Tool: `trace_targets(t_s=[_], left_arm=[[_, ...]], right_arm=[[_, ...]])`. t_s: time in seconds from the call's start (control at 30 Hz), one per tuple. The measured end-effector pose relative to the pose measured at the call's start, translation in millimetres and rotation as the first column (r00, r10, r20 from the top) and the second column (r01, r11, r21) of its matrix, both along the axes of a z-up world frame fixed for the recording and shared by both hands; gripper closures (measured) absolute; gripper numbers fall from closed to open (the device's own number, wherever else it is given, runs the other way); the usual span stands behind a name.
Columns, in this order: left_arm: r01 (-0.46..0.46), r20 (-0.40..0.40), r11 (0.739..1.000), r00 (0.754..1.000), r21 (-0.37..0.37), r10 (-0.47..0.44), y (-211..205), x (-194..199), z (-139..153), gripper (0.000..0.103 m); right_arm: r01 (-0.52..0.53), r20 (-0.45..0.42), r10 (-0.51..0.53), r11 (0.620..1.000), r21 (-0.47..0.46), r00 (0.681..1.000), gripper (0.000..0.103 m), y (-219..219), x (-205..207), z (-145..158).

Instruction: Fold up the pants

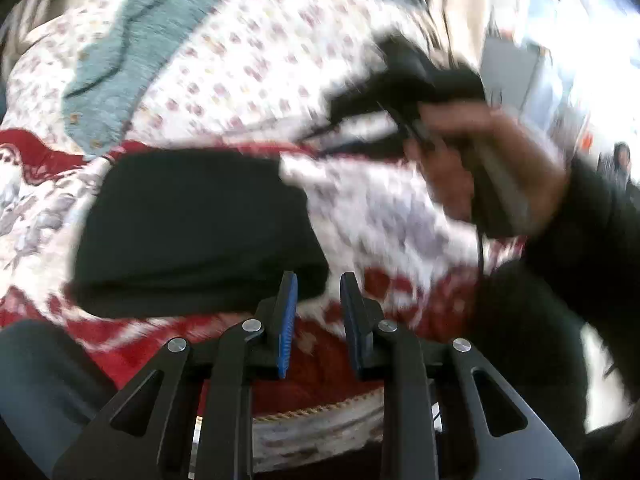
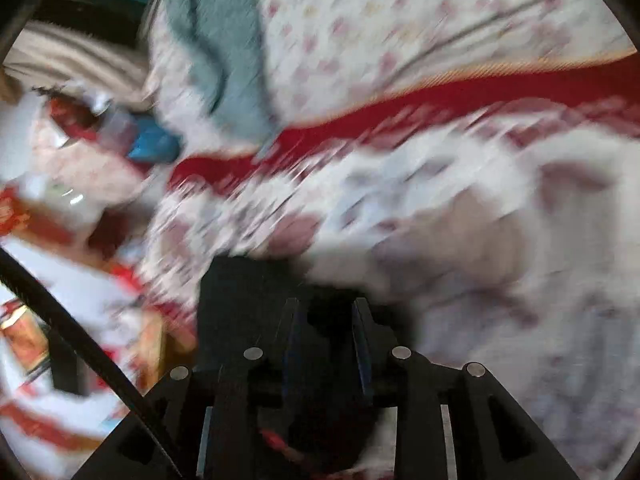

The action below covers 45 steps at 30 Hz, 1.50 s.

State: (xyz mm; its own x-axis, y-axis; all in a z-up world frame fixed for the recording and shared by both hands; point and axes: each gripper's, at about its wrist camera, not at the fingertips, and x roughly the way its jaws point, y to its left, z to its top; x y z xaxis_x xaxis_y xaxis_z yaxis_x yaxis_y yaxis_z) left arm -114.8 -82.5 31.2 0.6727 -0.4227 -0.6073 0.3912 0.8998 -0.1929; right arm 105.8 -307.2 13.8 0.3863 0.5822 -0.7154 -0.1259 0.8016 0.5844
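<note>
Careful: left claw [image 1: 316,300] narrow and empty beside folded pants [image 1: 196,232]; right claw [image 2: 326,328] parted over dark cloth, grip unclear, fold may spring open.

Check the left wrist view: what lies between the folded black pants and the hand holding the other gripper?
Only bare patterned bedspread lies between the folded black pants and the right hand; blurred, but nothing else shows there.
</note>
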Motion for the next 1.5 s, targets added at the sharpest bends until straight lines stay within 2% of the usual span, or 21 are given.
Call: trace_targets(t_s=[0.1, 0.13, 0.17, 0.2, 0.23, 0.27, 0.33, 0.37, 0.43, 0.47, 0.53, 0.67, 0.77, 0.87, 1.0, 1.07, 1.1, 1.13, 1.23, 1.43, 1.5], left_arm=[[-0.171, 0.064, 0.982, 0.982, -0.076, 0.176, 47, 19, 35, 0.082], [-0.233, 0.072, 0.968, 0.968, -0.095, 0.24, 63, 29, 43, 0.076], [-0.3, 0.071, 0.948, 0.948, -0.109, 0.309, 79, 43, 48, 0.063], [-0.396, 0.037, 0.91, 0.914, -0.126, 0.403, 100, 62, 48, 0.06], [-0.431, 0.002, 0.891, 0.9, -0.139, 0.436, 111, 71, 45, 0.059], [-0.462, -0.069, 0.873, 0.887, -0.157, 0.457, 123, 88, 36, 0.059], [-0.456, -0.173, 0.881, 0.885, -0.125, 0.433, 123, 107, 14, 0.059], [-0.438, -0.226, 0.892, 0.885, -0.111, 0.406, 119, 116, -3, 0.058], [-0.443, -0.352, 0.895, 0.846, -0.049, 0.4, 112, 125, -49, 0.053], [-0.471, -0.384, 0.875, 0.834, -0.117, 0.397, 121, 122, -70, 0.05], [-0.483, -0.415, 0.864, 0.822, -0.142, 0.391, 124, 125, -66, 0.05], [-0.47, -0.376, 0.877, 0.833, -0.097, 0.405, 117, 120, -54, 0.05], [-0.481, -0.295, 0.866, 0.854, -0.136, 0.428, 137, 130, -26, 0.051], [-0.447, -0.167, 0.876, 0.892, -0.181, 0.42, 139, 143, 9, 0.051], [-0.284, -0.176, 0.936, 0.952, -0.209, 0.25, 114, 182, 3, 0.05], [-0.299, -0.289, 0.944, 0.924, -0.14, 0.25, 106, 203, -34, 0.054], [-0.306, -0.284, 0.948, 0.92, -0.09, 0.27, 103, 207, -55, 0.056], [-0.317, -0.208, 0.948, 0.93, -0.038, 0.303, 100, 203, -56, 0.055], [-0.309, -0.159, 0.949, 0.936, 0.065, 0.315, 83, 198, -51, 0.055], [-0.31, -0.157, 0.95, 0.937, 0.027, 0.311, 90, 196, -49, 0.055], [-0.308, -0.164, 0.951, 0.94, -0.027, 0.3, 97, 189, -40, 0.055]], right_arm=[[-0.017, 0.095, 0.017, 1.0, -0.001, 0.995, 0.078, 6, -20, 22], [-0.061, 0.132, 0.059, 0.998, 0.015, 0.99, 0.078, 14, -28, 29], [-0.124, 0.185, 0.12, 0.992, 0.013, 0.976, 0.078, 30, -41, 38], [-0.161, 0.211, 0.156, 0.987, 0.008, 0.965, 0.078, 40, -48, 42], [-0.21, 0.238, 0.205, 0.978, -0.005, 0.949, 0.078, 56, -58, 46], [-0.264, 0.259, 0.262, 0.964, -0.026, 0.93, 0.078, 76, -69, 45], [-0.333, 0.261, 0.357, 0.934, -0.132, 0.897, 0.077, 106, -84, 28], [-0.338, 0.22, 0.381, 0.918, -0.209, 0.898, 0.074, 117, -85, 9], [-0.34, 0.116, 0.383, 0.899, -0.275, 0.917, 0.074, 123, -82, -32], [-0.296, 0.239, 0.338, 0.935, -0.195, 0.91, 0.074, 110, -90, -38], [-0.287, 0.271, 0.312, 0.949, -0.128, 0.911, 0.074, 99, -95, -44], [-0.286, 0.237, 0.297, 0.955, -0.079, 0.925, 0.074, 97, -91, -38], [-0.263, 0.263, 0.267, 0.963, -0.052, 0.927, 0.074, 90, -86, -12], [-0.142, 0.374, 0.193, 0.977, -0.158, 0.907, 0.072, 90, -77, 18], [-0.078, 0.372, 0.183, 0.957, -0.281, 0.91, 0.072, 111, -44, 14], [-0.111, 0.261, 0.209, 0.931, -0.347, 0.942, 0.071, 121, -27, -18], [-0.138, 0.208, 0.221, 0.925, -0.354, 0.953, 0.07, 122, -22, -36], [-0.117, 0.275, 0.21, 0.94, -0.321, 0.938, 0.071, 116, -27, -39], [-0.113, 0.284, 0.188, 0.959, -0.262, 0.94, 0.07, 106, -31, -42], [-0.129, 0.275, 0.205, 0.954, -0.27, 0.939, 0.07, 108, -30, -41], [-0.131, 0.242, 0.193, 0.959, -0.25, 0.951, 0.07, 103, -26, -30]])
